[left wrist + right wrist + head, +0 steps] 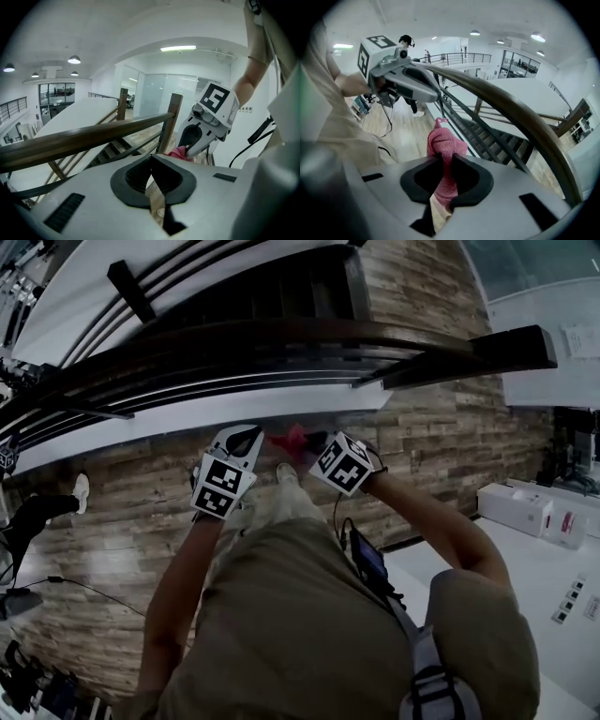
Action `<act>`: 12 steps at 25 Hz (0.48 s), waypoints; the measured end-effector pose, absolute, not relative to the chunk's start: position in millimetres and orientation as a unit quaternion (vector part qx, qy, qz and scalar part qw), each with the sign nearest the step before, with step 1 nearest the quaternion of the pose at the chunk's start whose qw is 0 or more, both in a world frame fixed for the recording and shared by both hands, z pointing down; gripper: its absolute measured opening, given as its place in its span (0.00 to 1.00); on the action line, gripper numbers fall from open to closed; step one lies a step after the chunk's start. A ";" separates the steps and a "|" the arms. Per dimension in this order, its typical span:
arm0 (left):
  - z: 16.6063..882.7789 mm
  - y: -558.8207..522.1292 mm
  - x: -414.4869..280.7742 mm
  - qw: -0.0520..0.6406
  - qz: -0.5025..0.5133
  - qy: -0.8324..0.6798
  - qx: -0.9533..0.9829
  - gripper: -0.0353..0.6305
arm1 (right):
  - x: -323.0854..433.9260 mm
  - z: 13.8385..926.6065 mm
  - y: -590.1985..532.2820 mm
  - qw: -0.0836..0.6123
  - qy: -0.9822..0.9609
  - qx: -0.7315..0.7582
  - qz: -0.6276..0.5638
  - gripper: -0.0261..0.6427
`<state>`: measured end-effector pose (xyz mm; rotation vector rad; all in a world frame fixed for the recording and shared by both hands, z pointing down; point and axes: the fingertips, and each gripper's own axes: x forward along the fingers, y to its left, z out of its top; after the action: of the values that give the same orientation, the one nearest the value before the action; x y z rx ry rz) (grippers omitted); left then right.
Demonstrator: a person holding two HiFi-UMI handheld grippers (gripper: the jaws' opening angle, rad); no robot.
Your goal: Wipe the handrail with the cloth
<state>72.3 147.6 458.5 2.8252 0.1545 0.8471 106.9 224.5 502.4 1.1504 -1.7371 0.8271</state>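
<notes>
**A:** What is held nearest, and how?

**B:** The pink cloth is pinched by the right tongs and bunched between the pads. The left tongs are pressed together, and nothing is held in them.

**A:** Where is the cloth placed?

**B:** It is carried in the air between the tips of the two tongs, just on the person's side of the handrail. No contact with the rail can be seen.

**A:** How much is judged done?

**B:** A wiped stretch cannot be told from an unwiped one. With the cloth off the wood, the wiping is judged to lie ahead. The cloth has yet to be brought onto the rail and drawn along it.

**A:** And the directions?

**B:** The cloth's long axis is laid along the right tongs' jaws, with its small end pointed away toward the left tongs. The rail is stretched crosswise before the person in a curve, and the stairs are seen beyond it.
</notes>
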 end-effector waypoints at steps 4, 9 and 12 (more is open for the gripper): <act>435.2 122.5 32.5 0.093 0.274 0.038 0.956 0.08 | 73.3 458.7 177.8 0.388 -0.721 0.492 0.296 0.13; 416.0 66.2 -18.8 0.103 0.234 -0.018 0.967 0.08 | 41.5 412.0 111.1 0.304 -0.739 0.552 0.237 0.13; 413.4 41.1 -39.4 0.111 0.210 -0.049 0.970 0.08 | 33.5 399.5 88.2 0.255 -0.746 0.575 0.218 0.13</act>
<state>-39.4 41.1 413.4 2.8487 -0.1451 0.6176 33.5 88.2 399.5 1.5625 -2.0248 0.5910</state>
